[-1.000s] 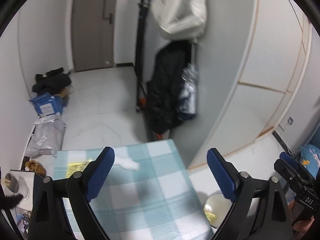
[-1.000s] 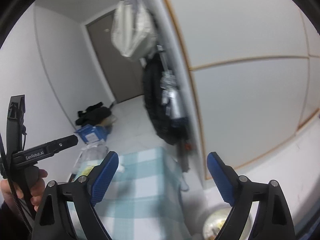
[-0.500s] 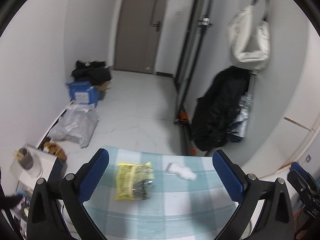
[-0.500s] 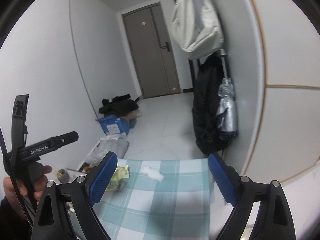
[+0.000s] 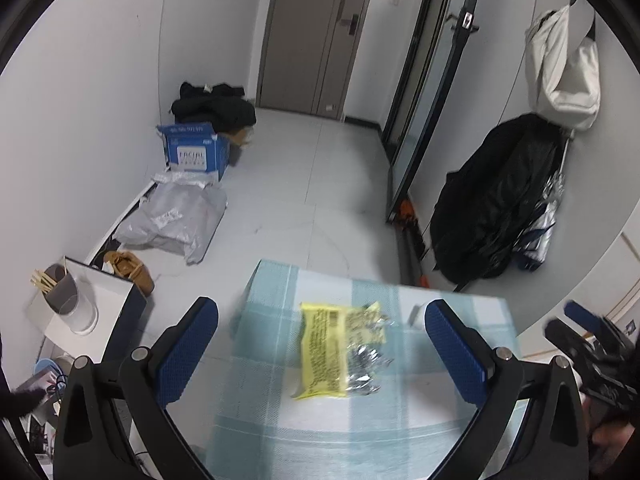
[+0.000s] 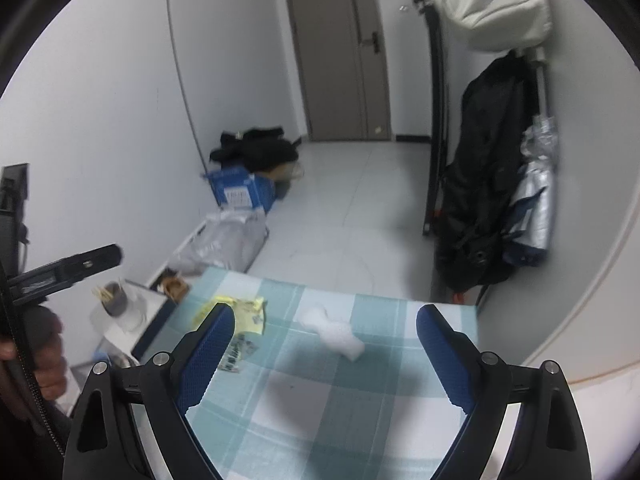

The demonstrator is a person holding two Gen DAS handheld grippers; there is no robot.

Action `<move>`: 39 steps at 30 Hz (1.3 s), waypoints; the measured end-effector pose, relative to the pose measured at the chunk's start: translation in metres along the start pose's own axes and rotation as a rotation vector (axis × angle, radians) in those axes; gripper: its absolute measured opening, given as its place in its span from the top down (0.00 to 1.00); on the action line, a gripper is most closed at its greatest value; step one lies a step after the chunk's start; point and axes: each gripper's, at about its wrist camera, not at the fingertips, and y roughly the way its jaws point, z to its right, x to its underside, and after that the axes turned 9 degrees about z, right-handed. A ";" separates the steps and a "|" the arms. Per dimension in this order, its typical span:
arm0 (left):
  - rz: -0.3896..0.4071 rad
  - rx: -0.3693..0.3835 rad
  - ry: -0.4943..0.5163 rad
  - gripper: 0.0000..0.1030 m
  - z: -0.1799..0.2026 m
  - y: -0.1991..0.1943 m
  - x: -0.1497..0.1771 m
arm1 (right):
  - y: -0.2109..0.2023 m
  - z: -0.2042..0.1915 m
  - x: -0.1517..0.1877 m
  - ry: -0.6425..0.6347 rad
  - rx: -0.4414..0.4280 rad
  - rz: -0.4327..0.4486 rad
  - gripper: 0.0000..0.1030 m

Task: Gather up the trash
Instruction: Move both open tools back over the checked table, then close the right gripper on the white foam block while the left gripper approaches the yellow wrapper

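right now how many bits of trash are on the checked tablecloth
2. A yellow wrapper lies toward the cloth's left side, and a crumpled white tissue sits to its right, nearer the middle. The near part of the tablecloth is cut off by the frame, so more may be hidden.

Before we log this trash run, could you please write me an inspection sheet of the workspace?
Surface: checked tablecloth, no spills seen.
Job's things: yellow wrapper and white tissue wad lying apart on it.
Clutter: nothing else seen on the cloth.
Grippers: left tool open above the wrapper; right tool open above the tissue; neither touching.
Cables: nothing seen.
Surroundings: blue box, grey bag, black coat, closed door.
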 end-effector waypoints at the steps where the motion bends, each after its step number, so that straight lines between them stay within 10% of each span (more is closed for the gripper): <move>1: -0.022 0.003 -0.013 0.01 -0.004 0.003 0.001 | 0.010 0.000 0.001 -0.006 -0.001 -0.020 0.10; 13: -0.099 0.008 -0.075 0.01 -0.024 0.022 -0.006 | 0.140 -0.010 0.024 -0.116 -0.081 -0.257 0.11; 24: -0.171 0.031 -0.048 0.01 -0.023 0.037 -0.001 | 0.170 -0.010 0.045 -0.187 -0.102 -0.307 0.17; 39: -0.213 0.004 -0.060 0.01 -0.029 0.046 0.003 | 0.172 -0.027 0.056 -0.337 -0.107 -0.354 0.59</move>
